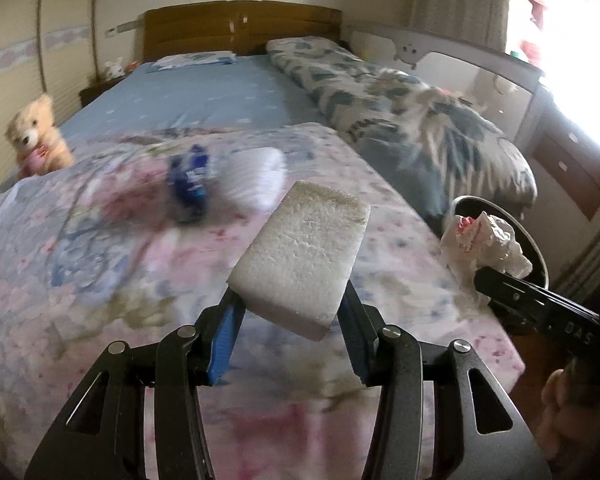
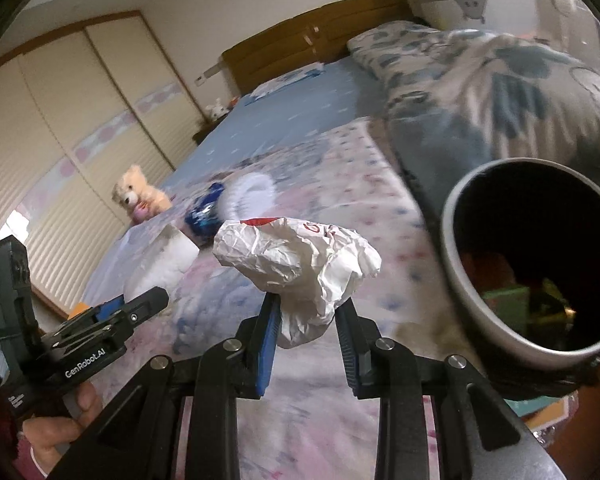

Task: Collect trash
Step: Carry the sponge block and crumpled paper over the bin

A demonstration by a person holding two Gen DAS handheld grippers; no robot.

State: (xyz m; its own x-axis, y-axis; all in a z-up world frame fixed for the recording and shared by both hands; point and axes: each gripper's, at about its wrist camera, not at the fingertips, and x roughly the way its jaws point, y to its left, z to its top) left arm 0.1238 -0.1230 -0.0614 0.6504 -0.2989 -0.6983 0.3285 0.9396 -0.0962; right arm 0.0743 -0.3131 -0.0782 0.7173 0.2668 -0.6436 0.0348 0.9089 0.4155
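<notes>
Both grippers are loaded, left gripper (image 1: 288, 312) pinching a white foam block (image 1: 300, 256), right gripper (image 2: 308, 320) clamped on crumpled paper (image 2: 300, 264) near the bin (image 2: 528, 264) on the right, probably for dropping in.

A white foam block (image 1: 300, 256), rough and crumbly on top, is clamped by its lower end and juts up tilted above the flowered quilt. A crumpled white wrapper (image 2: 300, 260) with red print is pinched at its bottom, just beside the dark, grey-rimmed bin (image 2: 460, 280). A blurred blue wrapper (image 1: 190, 184) lies on the quilt against something white (image 1: 256, 178).
</notes>
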